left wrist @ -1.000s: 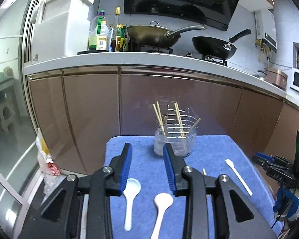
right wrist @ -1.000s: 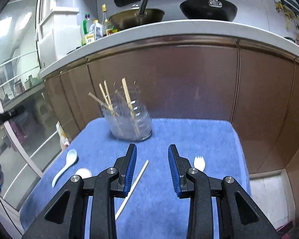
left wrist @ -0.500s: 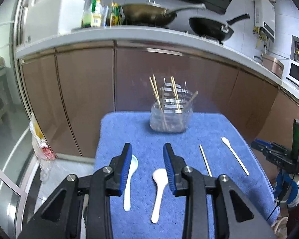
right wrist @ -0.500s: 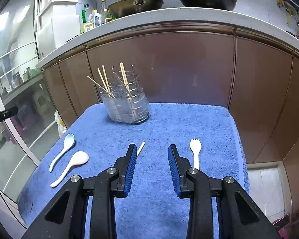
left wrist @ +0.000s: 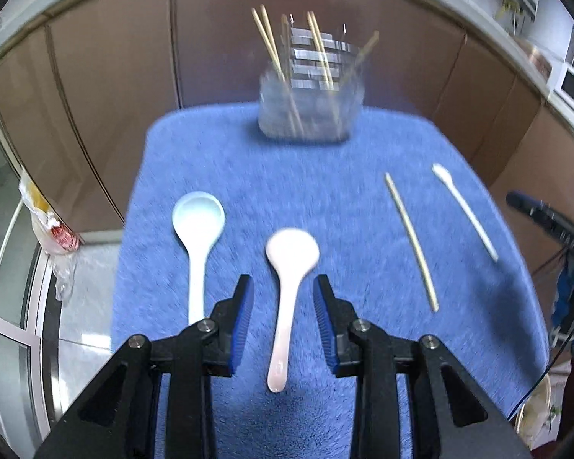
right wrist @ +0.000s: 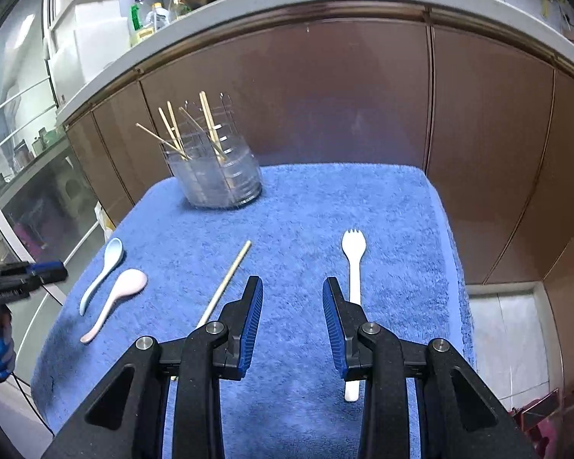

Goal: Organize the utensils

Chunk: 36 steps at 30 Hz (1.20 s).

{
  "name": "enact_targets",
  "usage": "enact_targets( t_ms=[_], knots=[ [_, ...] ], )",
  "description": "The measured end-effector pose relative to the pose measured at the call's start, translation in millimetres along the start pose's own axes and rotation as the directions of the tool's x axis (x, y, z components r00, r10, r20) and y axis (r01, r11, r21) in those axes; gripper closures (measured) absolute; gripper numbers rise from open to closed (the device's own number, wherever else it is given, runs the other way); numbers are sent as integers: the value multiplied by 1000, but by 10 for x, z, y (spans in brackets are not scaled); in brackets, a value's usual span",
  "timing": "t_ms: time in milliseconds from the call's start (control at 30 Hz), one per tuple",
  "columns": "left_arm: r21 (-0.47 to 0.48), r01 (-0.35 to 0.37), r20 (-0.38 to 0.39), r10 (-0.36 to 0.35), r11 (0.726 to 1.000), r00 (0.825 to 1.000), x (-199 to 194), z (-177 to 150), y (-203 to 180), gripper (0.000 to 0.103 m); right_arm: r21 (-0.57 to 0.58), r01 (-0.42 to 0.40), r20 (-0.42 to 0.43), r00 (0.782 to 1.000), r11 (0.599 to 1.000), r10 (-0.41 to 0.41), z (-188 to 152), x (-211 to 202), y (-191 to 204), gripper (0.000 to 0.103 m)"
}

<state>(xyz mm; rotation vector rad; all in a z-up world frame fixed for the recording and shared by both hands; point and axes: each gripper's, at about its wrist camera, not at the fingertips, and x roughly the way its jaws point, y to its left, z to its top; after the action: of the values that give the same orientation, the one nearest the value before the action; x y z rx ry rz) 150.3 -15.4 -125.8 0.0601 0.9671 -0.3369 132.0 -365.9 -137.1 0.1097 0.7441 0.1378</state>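
Left wrist view: left hand-held gripper (left wrist: pixel 282 321) spread wide, straddling the pink spoon (left wrist: pixel 289 267) handle without contact; pale blue spoon (left wrist: pixel 198 229) just beside it.

Right wrist view: right hand-held gripper (right wrist: pixel 291 325) wide, holding nothing; white fork (right wrist: pixel 353 267) and loose chopstick (right wrist: pixel 227 283) lying flat on the surface (right wrist: pixel 306 210); clear holder (right wrist: pixel 220 179) at the far edge.

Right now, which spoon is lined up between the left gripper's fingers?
The pink spoon; its handle runs between the open left gripper. The blue spoon lies outside, further left.
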Motion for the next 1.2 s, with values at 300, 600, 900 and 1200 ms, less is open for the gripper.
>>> enact_targets(
  t_ms=[300,600,900,1200],
  knots=[
    [34,14,-113,-10,999,994,363,79,-8,72,3,-11,-65,998,1000,11,19,227,-25,70],
    [241,-149,-115,180,959,977,633,24,-288,72,24,14,-82,997,1000,-12,-23,263,-222,70],
    [319,-214,-118,263,923,957,780,46,-472,72,37,47,-119,992,998,-42,-31,304,-384,70],
    [382,-282,-131,354,880,926,985,185,-615,72,56,56,-228,973,997,-42,141,590,-554,70]
  ],
)
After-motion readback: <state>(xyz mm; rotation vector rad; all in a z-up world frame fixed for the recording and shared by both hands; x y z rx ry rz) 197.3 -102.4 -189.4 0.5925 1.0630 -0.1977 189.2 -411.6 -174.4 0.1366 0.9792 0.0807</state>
